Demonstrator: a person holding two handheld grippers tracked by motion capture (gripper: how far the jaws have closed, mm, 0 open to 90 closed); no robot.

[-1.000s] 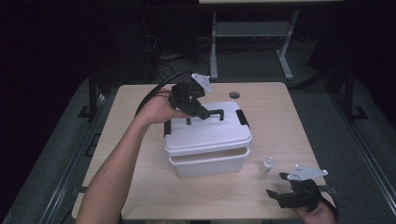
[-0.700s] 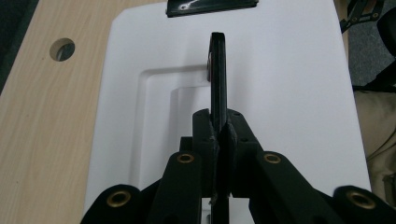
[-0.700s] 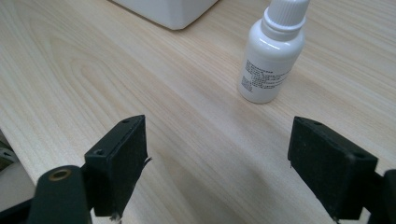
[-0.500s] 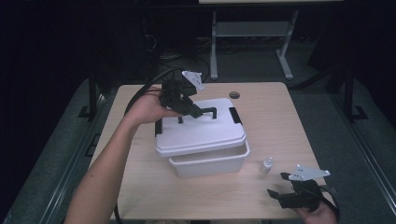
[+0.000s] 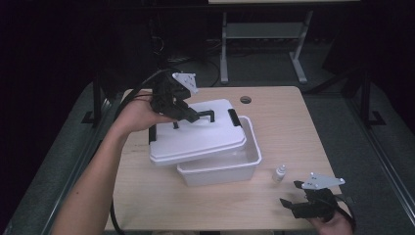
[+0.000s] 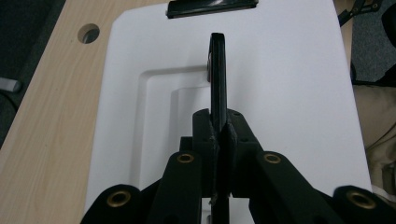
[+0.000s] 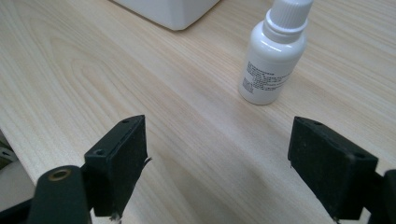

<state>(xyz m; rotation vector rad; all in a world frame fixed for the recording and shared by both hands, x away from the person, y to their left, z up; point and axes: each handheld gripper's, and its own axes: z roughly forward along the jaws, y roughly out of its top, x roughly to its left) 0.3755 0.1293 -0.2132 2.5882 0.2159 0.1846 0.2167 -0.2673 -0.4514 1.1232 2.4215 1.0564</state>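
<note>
The lid (image 5: 198,134) hangs from its black handle (image 6: 217,70), off the bin (image 5: 222,166) at the near left and tilted, its far right edge overlapping the bin's open top. Its long axis runs roughly across the table (image 5: 293,127), slightly skewed against the bin's. The left gripper (image 5: 188,113) is clamped on the handle's middle, its jaws pressed together around the thin black bar, as the left gripper view shows. From this grip the lid lies below and to the right of the hand, so clearing the bin probably means carrying it on toward the bare left part of the table, away from the bin.

A small white bottle (image 7: 273,56) stands upright on the table just right of the bin's near corner. The right gripper (image 5: 298,205) rests at the table's near right edge, jaws wide apart and holding nothing, pointing at the bottle, which stands just ahead of them. That hand is far nearer the bottle than the left one is.
</note>
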